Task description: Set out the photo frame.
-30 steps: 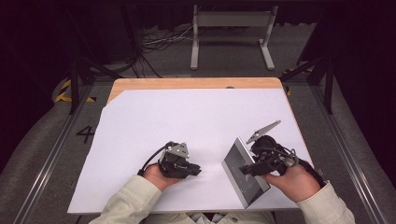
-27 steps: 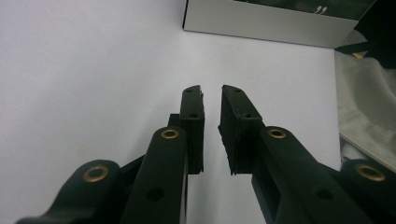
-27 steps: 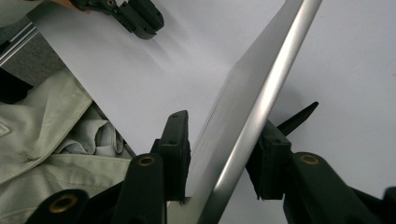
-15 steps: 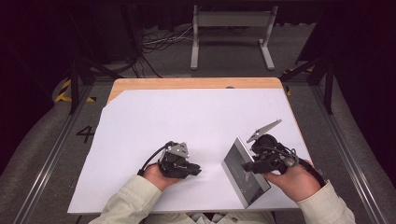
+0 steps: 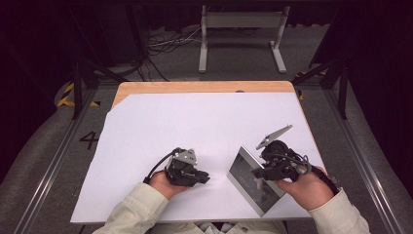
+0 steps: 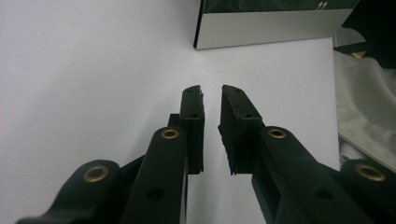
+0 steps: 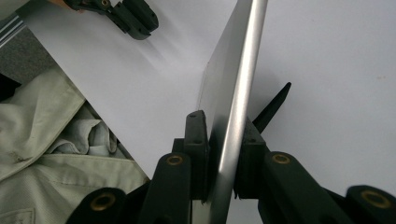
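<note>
Right gripper (image 7: 219,154), jaws just closing, clamps silver panel (image 5: 248,178), apparently overhanging table's (image 5: 204,87) near edge.

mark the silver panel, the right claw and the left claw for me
silver panel (image 5: 246,170): high view, on its tilted flat face.
right claw (image 7: 223,158): right gripper view, midway between its tips, clamped on the panel's edge.
left claw (image 6: 211,95): left gripper view, gap between its tips.

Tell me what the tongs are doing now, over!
Right tongs just closed on the silver panel, tilted on edge. Left tongs nearly shut, empty, resting on white table. Nothing in the way.
</note>
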{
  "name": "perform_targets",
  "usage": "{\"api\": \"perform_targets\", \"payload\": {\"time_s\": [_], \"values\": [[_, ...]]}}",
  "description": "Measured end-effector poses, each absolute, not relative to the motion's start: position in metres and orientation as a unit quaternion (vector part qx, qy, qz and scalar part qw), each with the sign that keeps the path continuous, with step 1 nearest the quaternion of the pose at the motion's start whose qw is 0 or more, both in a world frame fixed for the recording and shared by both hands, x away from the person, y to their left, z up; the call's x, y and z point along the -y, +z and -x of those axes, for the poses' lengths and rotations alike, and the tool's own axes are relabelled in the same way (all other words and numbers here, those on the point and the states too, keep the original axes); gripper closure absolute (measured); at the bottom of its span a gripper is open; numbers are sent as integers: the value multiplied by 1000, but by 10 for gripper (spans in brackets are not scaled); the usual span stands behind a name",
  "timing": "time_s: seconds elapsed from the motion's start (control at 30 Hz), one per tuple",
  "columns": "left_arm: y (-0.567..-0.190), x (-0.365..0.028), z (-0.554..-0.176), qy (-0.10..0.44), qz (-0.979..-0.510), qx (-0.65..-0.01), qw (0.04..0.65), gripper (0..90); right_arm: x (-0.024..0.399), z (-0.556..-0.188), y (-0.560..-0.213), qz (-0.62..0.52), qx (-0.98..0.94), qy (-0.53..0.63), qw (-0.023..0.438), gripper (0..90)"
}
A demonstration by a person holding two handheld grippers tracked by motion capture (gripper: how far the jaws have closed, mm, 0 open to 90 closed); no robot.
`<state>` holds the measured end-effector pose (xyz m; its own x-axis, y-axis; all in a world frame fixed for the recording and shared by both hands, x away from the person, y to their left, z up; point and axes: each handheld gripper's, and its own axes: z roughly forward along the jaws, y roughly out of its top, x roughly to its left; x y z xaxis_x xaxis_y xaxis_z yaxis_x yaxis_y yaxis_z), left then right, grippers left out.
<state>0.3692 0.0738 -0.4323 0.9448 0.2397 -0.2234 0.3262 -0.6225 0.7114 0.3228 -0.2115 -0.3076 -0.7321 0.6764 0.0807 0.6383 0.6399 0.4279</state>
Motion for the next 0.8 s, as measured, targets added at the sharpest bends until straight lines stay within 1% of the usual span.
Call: {"api": "perform_targets", "payload": {"time_s": [0.1,0.17,0.53,0.8], "values": [[-432,-74,-369,-53,-898,-159,406,794,210,-323,-307,-356,-907,221,35,810],[-432,-75,-369,-54,-898,-160,406,795,208,-322,-305,-348,-910,225,29,838],[-430,-83,-370,-47,-896,-169,408,792,200,-323,-296,-330,-917,223,38,838],[-429,-94,-368,-40,-892,-183,411,786,195,-334,-286,-320,-919,227,44,838]]}}
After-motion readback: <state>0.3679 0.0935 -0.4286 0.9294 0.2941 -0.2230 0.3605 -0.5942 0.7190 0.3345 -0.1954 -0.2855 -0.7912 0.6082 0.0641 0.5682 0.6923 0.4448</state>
